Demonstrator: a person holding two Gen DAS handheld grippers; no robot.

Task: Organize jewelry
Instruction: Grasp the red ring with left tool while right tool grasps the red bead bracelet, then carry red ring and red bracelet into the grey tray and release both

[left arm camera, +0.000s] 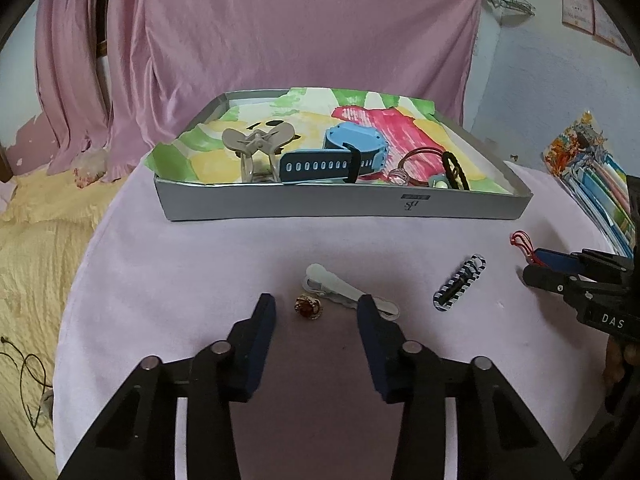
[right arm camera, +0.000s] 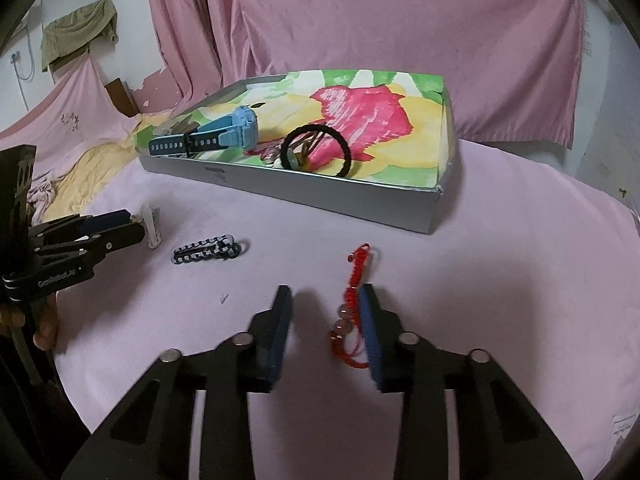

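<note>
My left gripper (left arm camera: 315,307) is open over the pink cloth, with a gold ring with a red stone (left arm camera: 308,307) between its fingertips and a white hair clip (left arm camera: 338,288) under its right finger. My right gripper (right arm camera: 325,295) is open around a red cord bracelet with beads (right arm camera: 349,312), which lies against the inner face of its right finger. A black-and-white braided bracelet (left arm camera: 460,283) (right arm camera: 208,250) lies between the two grippers. The grey tray (left arm camera: 344,203) (right arm camera: 320,196) holds a blue watch (left arm camera: 340,156) (right arm camera: 224,132), a beige claw clip (left arm camera: 258,144) and a black hair tie (right arm camera: 316,152).
The tray is lined with a colourful painted sheet (right arm camera: 384,120). A pink curtain (left arm camera: 280,32) hangs behind the table. A yellow bedspread (left arm camera: 36,260) lies to the left, and colourful packets (left arm camera: 592,176) sit at the right edge. A hand (right arm camera: 44,320) holds the left gripper.
</note>
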